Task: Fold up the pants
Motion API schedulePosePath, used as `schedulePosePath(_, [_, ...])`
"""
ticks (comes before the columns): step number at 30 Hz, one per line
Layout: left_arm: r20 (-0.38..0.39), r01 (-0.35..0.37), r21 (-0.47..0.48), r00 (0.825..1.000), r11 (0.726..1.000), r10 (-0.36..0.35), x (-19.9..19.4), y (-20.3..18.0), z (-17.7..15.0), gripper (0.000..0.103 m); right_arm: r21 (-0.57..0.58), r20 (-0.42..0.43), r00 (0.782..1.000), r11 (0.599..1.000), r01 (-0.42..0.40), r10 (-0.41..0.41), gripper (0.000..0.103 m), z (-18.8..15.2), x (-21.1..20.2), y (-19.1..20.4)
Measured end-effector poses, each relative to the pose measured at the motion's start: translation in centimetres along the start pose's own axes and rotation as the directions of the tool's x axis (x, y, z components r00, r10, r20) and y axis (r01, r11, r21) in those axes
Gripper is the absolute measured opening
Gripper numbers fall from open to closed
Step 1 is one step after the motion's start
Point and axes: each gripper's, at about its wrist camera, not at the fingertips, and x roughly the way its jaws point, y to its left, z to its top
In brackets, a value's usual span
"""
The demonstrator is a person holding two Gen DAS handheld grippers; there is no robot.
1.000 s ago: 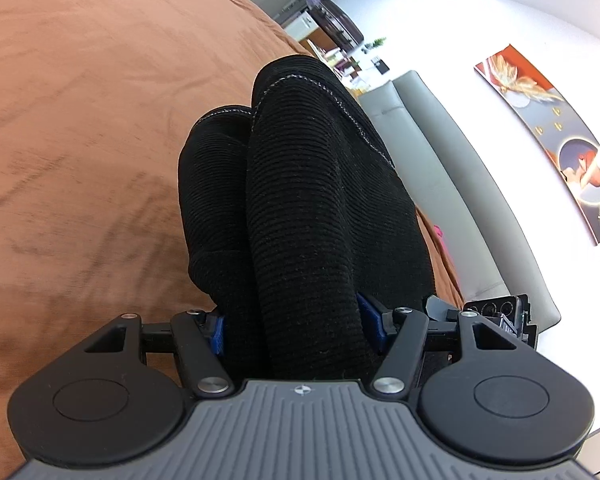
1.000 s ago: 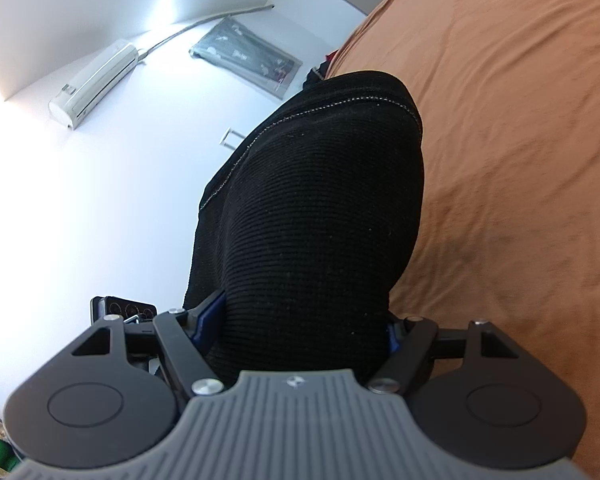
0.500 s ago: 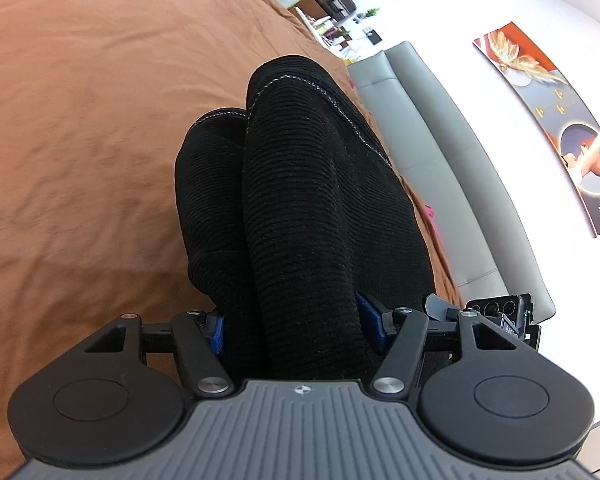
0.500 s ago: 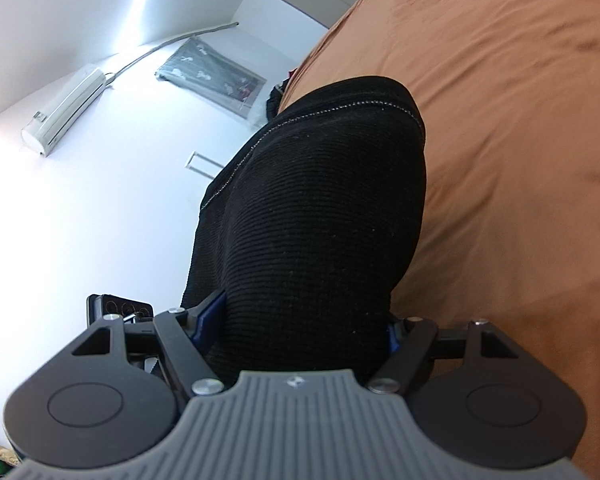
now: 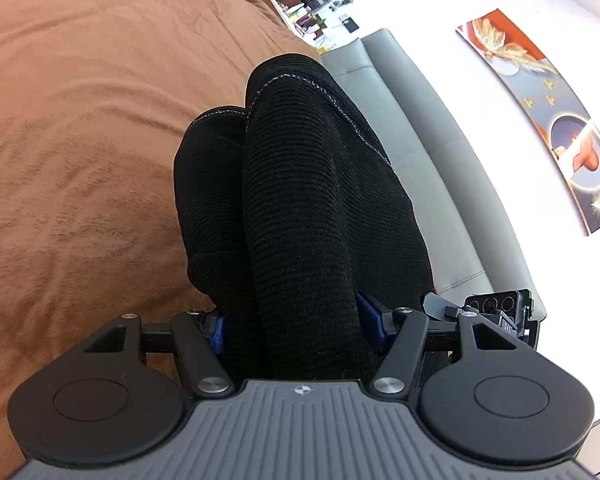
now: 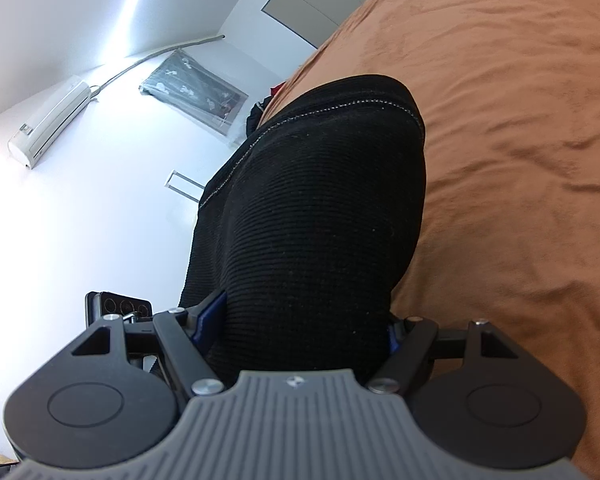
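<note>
Both tools are engaged. The left gripper (image 5: 300, 332) is clamped on a thick bunch of the black pants (image 5: 300, 200), its blue pads pressed into the fabric on either side. The right gripper (image 6: 300, 328) likewise grips the pants (image 6: 312, 208) at a wide setting. The garment is raised off the brown bedspread (image 5: 80, 120), its long axis running forward from each tool towards the grey headboard (image 5: 420, 152). Neither hand appears nearer; the bedspread lies below and ahead, so the lay-down likely proceeds in that direction.
</note>
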Motion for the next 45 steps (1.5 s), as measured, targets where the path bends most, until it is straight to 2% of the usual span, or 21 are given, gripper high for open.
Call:
schedulePosePath(1, [-0.004,-0.003,-0.002,1.0,1.0,0.003,0.6,-0.1,0.1,0.071,0.006,-0.002,1.0,1.0,0.0,0.0,0.07,0.9,0.3,-0.5])
schedulePosePath(6, [-0.022,-0.024,-0.018,0.999,1.0,0.024,2.3,0.9,-0.3,0.071,0.022,-0.009,1.0,1.0,0.002,-0.002,0.07,1.0,0.5,-3.4])
schedulePosePath(18, [-0.068,-0.09,-0.017,0.994,0.996,0.089,4.4,2.5,-2.4,0.071,0.072,-0.01,1.0,0.997,-0.014,0.015,0.071,-0.8,2.0,-8.3])
schedulePosePath(25, [-0.094,-0.098,-0.04,0.991,0.994,0.094,4.2,2.8,-3.1,0.075,0.09,-0.02,1.0,0.996,0.009,-0.007,0.075,-2.0,1.6,-8.5])
schedulePosePath(29, [-0.101,-0.123,-0.007,0.987,0.992,0.121,3.4,1.8,-3.6,0.077,0.118,-0.027,0.999,0.992,0.033,-0.03,0.08,-2.7,1.1,-8.4])
schedulePosePath(37, [-0.098,-0.159,0.039,0.982,0.986,0.162,0.0,1.2,-5.5,0.079,0.119,-0.039,0.995,0.989,0.091,-0.087,0.08,-5.5,-1.8,-8.1])
schedulePosePath(41, [-0.147,-0.195,0.111,0.967,0.975,0.21,0.1,0.5,-6.6,0.082,0.073,-0.113,0.979,0.981,0.179,-0.17,0.072,-8.0,-1.7,-8.2])
schedulePosePath(45, [-0.13,-0.243,0.152,0.956,0.958,0.263,0.0,-0.1,-7.5,0.083,0.089,-0.083,0.976,0.974,0.207,-0.199,0.065,-9.7,-2.2,-8.1])
